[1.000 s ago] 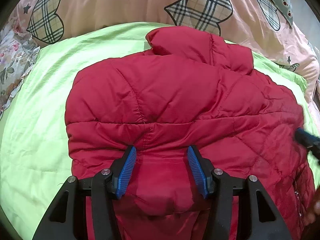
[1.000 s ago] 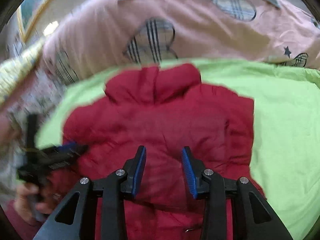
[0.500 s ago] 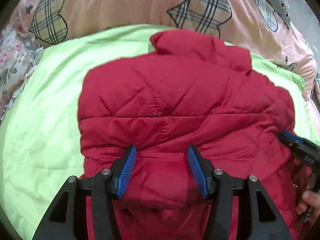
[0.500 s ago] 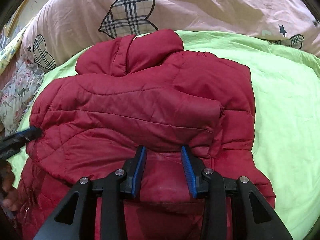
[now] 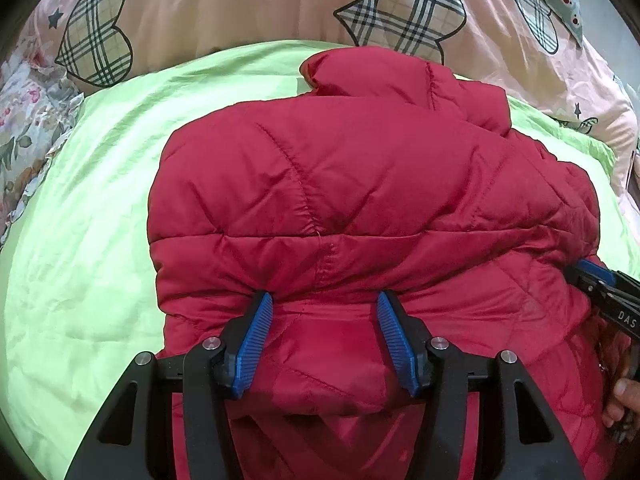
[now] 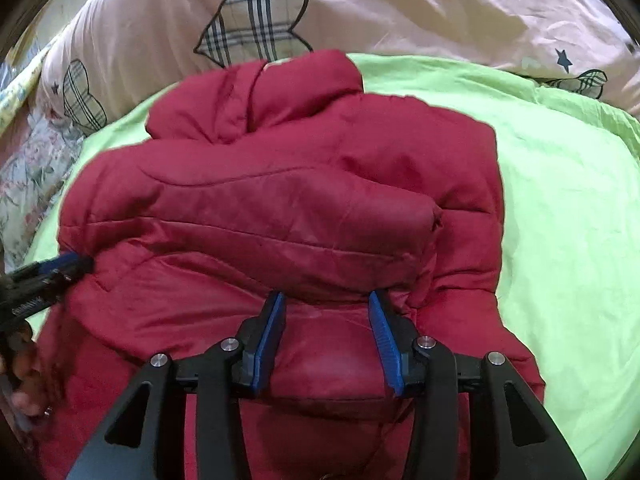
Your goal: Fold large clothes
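Red quilted puffer jacket [image 5: 360, 200] spread on a lime-green bed sheet [image 5: 80, 260], long axis running near to far. Stand-up collar [image 5: 380, 76] at the far end, pointing toward a pink duvet [image 5: 240, 0] printed with plaid hearts; hem end nearest, under both claws. Near part doubled over toward the far end, with a padded fold lying across the width.

Left claw [image 5: 324, 300] at the near left part of the jacket, blue ribbed pads about half apart and clamped on a thick bulge of red fabric that fills the gap from pad to pad. Right claw [image 6: 326, 298] at the near right part, jaws just been opening, a hump of fabric between them; impossible to tell whether the pads press on it.

Shiny shell, diamond and horizontal stitching, puffy and creased. Sheet bare on both sides of the jacket.
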